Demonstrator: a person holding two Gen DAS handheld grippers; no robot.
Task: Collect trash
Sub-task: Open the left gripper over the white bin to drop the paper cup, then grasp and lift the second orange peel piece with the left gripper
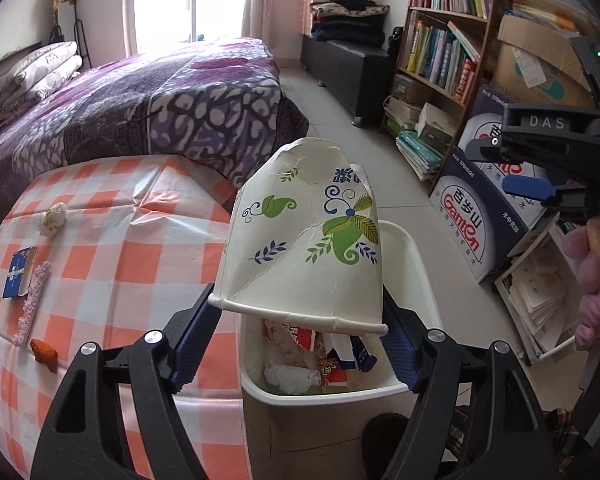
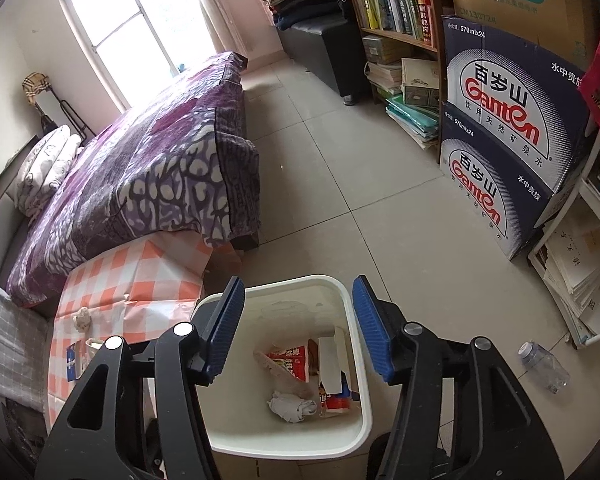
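My left gripper (image 1: 298, 322) is shut on a crumpled white paper cup (image 1: 300, 240) with green leaf prints, held upside down over the white trash bin (image 1: 416, 264). The bin holds a red wrapper, a crumpled tissue and cartons (image 2: 300, 376). My right gripper (image 2: 298, 326) is open and empty above the same bin (image 2: 352, 420); it also shows at the right edge of the left wrist view (image 1: 512, 172). On the orange checked table (image 1: 112, 248) lie a crumpled paper ball (image 1: 53, 218), a blue card box (image 1: 20, 272), a pink strip (image 1: 32, 304) and an orange scrap (image 1: 45, 354).
A bed with a purple blanket (image 1: 140, 96) stands behind the table. Bookshelves (image 1: 440, 40), stacked Ganten water boxes (image 2: 508, 132) and piles of papers (image 2: 584, 276) line the right side. A plastic bottle (image 2: 545, 366) lies on the tiled floor.
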